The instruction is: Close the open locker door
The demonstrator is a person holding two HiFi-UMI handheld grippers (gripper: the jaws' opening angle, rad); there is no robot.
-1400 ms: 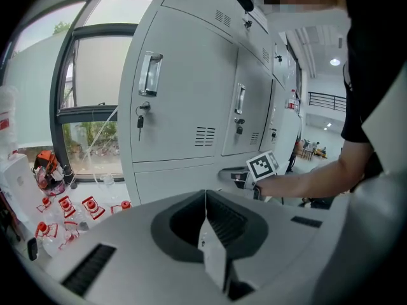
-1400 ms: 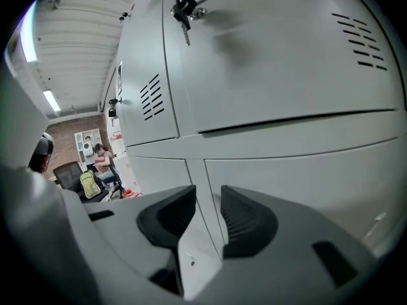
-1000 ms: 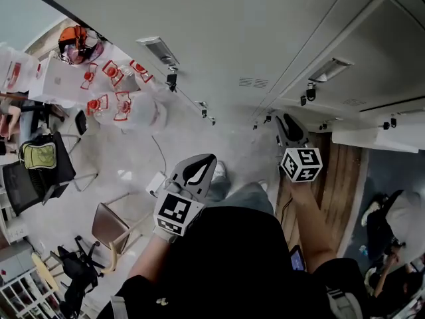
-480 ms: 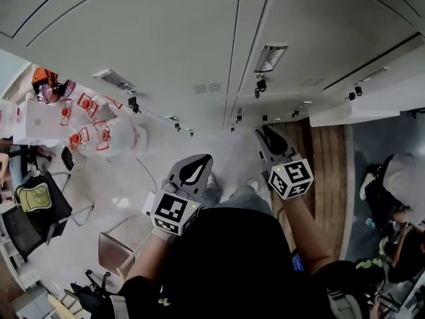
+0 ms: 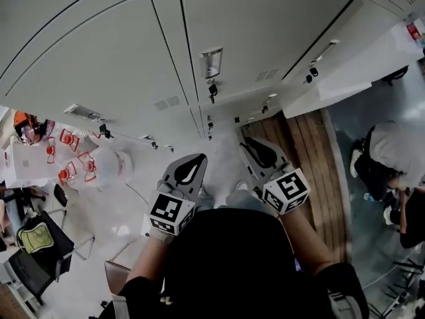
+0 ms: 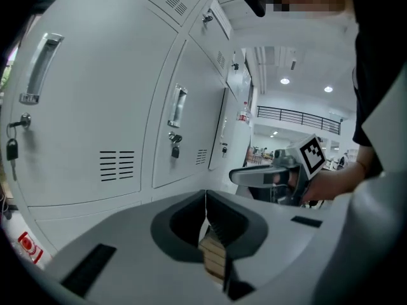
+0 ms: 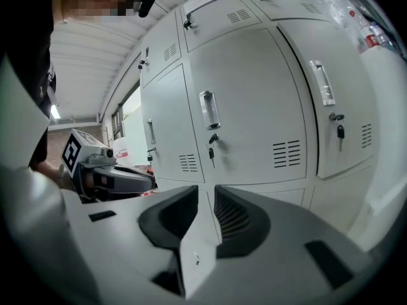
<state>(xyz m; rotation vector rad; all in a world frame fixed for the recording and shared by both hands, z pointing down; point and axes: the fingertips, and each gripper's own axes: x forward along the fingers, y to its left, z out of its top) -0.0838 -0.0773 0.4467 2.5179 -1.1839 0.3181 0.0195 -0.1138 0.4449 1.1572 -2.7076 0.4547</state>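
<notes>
**Open locker door stands off to the right of both tongs**

The open locker door (image 5: 372,68) swings out from the right end of the row of pale lockers (image 5: 119,65). It lies ahead of and to the right of the right tongs (image 5: 249,148), well apart from them. The left tongs (image 5: 196,163) are side by side with the right pair and farther from the door. Neither pair touches any locker. The left tongs are closed tip to tip with nothing gripped. The right tongs stand a narrow gap apart, empty, and face a closed door.

No words can be read anywhere. The left marker cube (image 5: 169,212) and the right marker cube (image 5: 287,191) carry only black-and-white square patterns. The bottles (image 5: 66,161) on the bench (image 5: 16,171) at the left bear red labels too small to read.

Only the head view shows the strip of wooden floor (image 5: 305,165) below the open door and a person (image 5: 392,151) at the right edge. The left gripper view shows a padlock (image 6: 11,150) hanging below a handle, and keys (image 6: 173,143) dangling from the next door. The right gripper view shows a door handle (image 7: 206,110) with a key (image 7: 212,143) in the lock under it, and slotted vents (image 7: 286,153) beside them.
</notes>
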